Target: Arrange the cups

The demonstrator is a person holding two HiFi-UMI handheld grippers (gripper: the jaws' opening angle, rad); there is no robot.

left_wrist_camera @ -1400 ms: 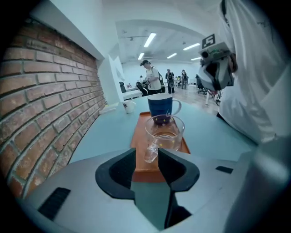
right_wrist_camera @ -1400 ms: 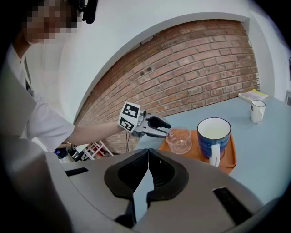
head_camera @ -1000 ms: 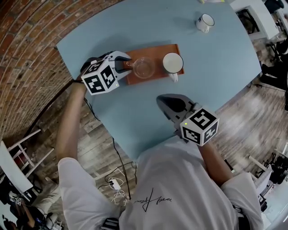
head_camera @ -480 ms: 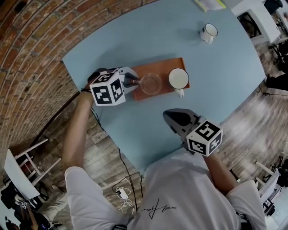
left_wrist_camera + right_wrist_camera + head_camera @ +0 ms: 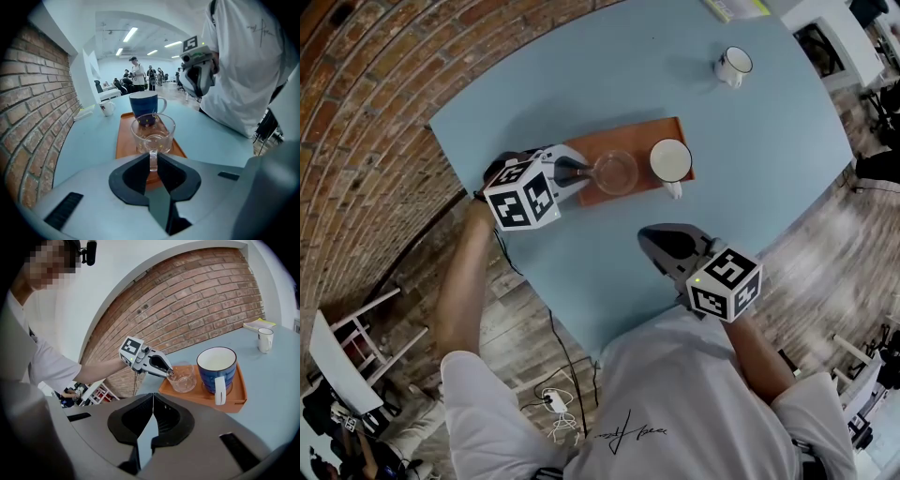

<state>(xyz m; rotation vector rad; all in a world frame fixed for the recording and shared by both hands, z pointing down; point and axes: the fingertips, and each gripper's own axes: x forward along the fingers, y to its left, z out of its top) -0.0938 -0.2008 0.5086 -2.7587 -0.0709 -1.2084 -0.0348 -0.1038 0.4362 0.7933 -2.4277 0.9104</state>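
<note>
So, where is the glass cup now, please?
The glass cup stands on the left half of the tray in the head view, left of the mug; the left gripper has just been closing on its handle.

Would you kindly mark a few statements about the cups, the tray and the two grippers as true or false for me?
1. The left gripper grips the glass cup by its handle. True; its jaws have just been closing on that handle.
2. The blue mug stands on the bare table. False: it stands on the orange tray, next to the glass cup.
3. The right gripper holds the small white mug. False: its jaws are together with nothing in them, and that mug stands alone at the far side of the table.
4. The glass cup and the blue mug share one tray. True.
</note>
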